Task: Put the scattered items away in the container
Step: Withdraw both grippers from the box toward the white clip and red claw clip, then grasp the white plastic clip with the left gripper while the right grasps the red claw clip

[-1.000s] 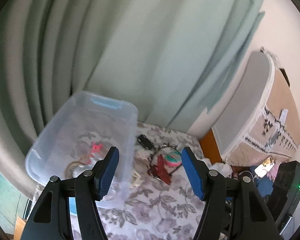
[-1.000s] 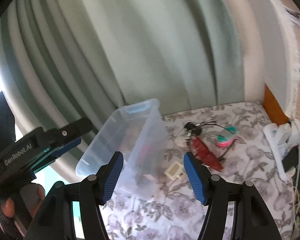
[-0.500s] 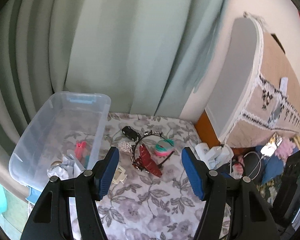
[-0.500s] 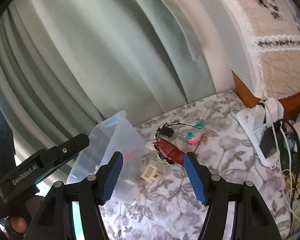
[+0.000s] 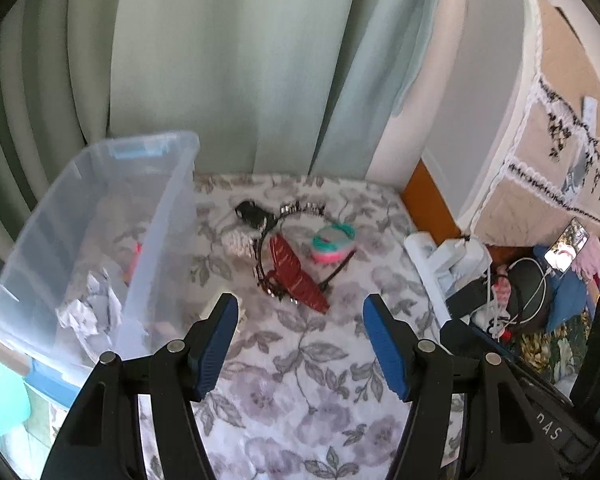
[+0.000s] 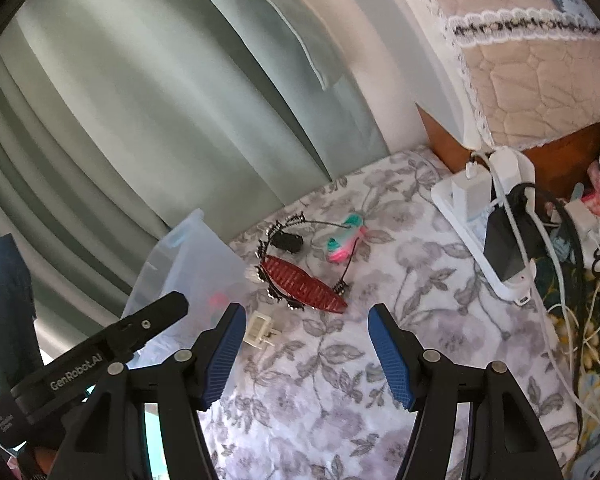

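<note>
One clear bin (image 5: 100, 216), one headband (image 5: 296, 216), one red comb (image 5: 296, 276), two tools.

White lettering "GenRobot.AI" runs along the black body of the left gripper (image 6: 112, 344) — seen off to the left of the right gripper's fingers — and nothing else in either view reads clearly.

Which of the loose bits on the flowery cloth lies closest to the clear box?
The small cream plug-like block, right beside the clear plastic box; the others lie farther out.
</note>
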Tool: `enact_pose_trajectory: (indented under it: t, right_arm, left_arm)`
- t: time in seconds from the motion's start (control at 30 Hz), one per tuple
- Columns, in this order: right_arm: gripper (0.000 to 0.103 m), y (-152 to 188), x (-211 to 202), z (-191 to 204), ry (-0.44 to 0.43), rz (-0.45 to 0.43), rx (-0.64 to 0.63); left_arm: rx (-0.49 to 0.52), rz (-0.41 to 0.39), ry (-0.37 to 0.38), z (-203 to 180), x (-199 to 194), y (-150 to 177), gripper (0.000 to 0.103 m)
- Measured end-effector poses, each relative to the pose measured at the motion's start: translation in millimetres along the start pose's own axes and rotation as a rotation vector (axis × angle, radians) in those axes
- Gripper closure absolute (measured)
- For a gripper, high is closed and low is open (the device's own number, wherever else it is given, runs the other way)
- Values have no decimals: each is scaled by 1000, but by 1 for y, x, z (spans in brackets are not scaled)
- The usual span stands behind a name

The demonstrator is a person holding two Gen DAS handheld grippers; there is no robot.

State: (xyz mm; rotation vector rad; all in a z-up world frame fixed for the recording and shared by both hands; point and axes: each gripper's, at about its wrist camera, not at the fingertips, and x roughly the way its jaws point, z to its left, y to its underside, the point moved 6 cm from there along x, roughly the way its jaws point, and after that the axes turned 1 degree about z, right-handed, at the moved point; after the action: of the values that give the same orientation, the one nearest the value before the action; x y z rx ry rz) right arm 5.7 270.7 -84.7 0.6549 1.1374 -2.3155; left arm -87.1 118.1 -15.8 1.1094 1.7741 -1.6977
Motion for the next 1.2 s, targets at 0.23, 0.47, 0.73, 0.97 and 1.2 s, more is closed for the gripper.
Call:
enact_pose_trajectory:
  t: [0.23,0.47,0.73,0.97,1.2]
  right_arm:
    - [31,9,20,-9,18,45,11]
    - [15,16,40,-23,35,89,45]
    - [0,7,58,-30,69,95,19]
    - [0,6,73,-38,97,100,-2]
    - [0,8,93,-42,95,125,-4]
  left_arm:
    - [-14,46,17,4,24,7,33]
    - [-20,62,34,8,47,13,20]
    - [-3,35,35,16,69,3,7]
    - [-15,42,47,18,95,7,0]
    - [0,107,-12,27,118,13,0]
